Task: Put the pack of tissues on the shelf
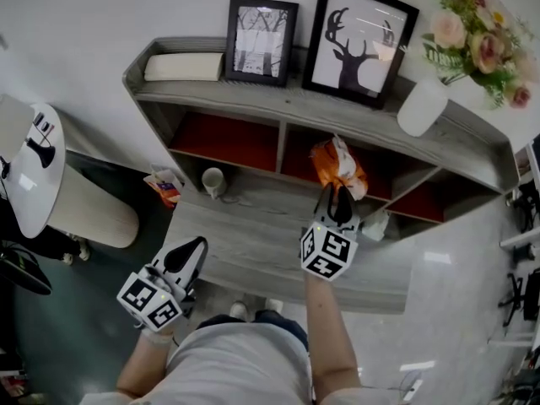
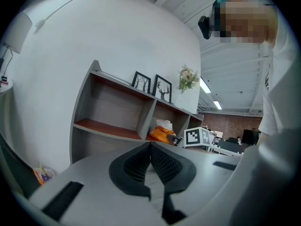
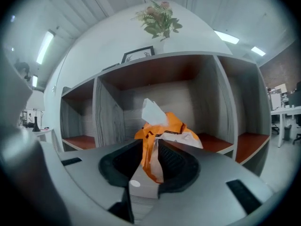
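The pack of tissues (image 1: 339,165) is orange and white with a tissue sticking out of its top. It lies in the middle compartment of the grey shelf (image 1: 253,99), seen too in the left gripper view as the pack of tissues (image 2: 161,133). My right gripper (image 1: 337,196) reaches level into that compartment. In the right gripper view the pack of tissues (image 3: 165,125) sits just ahead, and a crumpled flap of its wrapper hangs between the slightly parted jaws of the right gripper (image 3: 151,152). My left gripper (image 1: 197,246) hangs low in front of the shelf. Seen close, the left gripper (image 2: 150,147) is shut and holds nothing.
On the shelf's top stand two framed pictures (image 1: 260,40), a white vase of flowers (image 1: 422,104) and a pale box (image 1: 184,66). A white mug (image 1: 213,180) sits on the lower ledge. A round white table (image 1: 34,171) is at the left, and a snack bag (image 1: 164,186) lies beside the shelf.
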Available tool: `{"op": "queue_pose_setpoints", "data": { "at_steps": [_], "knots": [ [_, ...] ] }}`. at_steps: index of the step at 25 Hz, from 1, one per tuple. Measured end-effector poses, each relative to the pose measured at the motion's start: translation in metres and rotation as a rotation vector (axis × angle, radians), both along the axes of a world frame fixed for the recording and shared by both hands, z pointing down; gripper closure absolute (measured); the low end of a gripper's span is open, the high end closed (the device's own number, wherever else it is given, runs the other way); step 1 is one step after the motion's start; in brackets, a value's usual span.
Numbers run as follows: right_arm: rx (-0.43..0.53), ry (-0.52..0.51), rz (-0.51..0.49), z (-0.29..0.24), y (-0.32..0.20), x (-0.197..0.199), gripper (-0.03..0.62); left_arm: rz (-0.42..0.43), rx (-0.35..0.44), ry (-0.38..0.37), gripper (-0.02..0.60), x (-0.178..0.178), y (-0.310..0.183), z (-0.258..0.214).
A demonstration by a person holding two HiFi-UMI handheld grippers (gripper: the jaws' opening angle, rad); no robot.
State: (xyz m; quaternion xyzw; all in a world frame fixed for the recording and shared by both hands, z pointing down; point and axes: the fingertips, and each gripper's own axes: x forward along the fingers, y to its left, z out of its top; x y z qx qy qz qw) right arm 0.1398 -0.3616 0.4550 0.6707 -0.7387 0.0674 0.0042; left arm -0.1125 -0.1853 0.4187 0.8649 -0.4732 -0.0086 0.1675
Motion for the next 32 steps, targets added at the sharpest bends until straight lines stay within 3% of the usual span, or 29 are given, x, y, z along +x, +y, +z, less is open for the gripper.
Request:
{"op": "queue_pose_setpoints", "data": {
  "at_steps": [3,8,24,32],
  "knots": [
    [-0.009,0.000,-0.066,0.000,-0.006,-0.019,0.435,-0.008,-0.003,0.001,0.566,0.001,0.000,0.001],
    [-0.012,0.019,-0.128,-0.001,-0.013,-0.038,0.396,-0.018,-0.004,0.005,0.566,0.001,0.000,0.003],
    [0.002,0.016,-0.157,-0.018,0.004,-0.036,0.382,0.022,0.016,0.025,0.566,0.007,-0.005,0.000],
    [-0.091,0.027,-0.234,0.004,0.004,-0.043,0.330,0.070,0.025,0.039,0.566,0.020,-0.009,-0.002]
  ]
}}
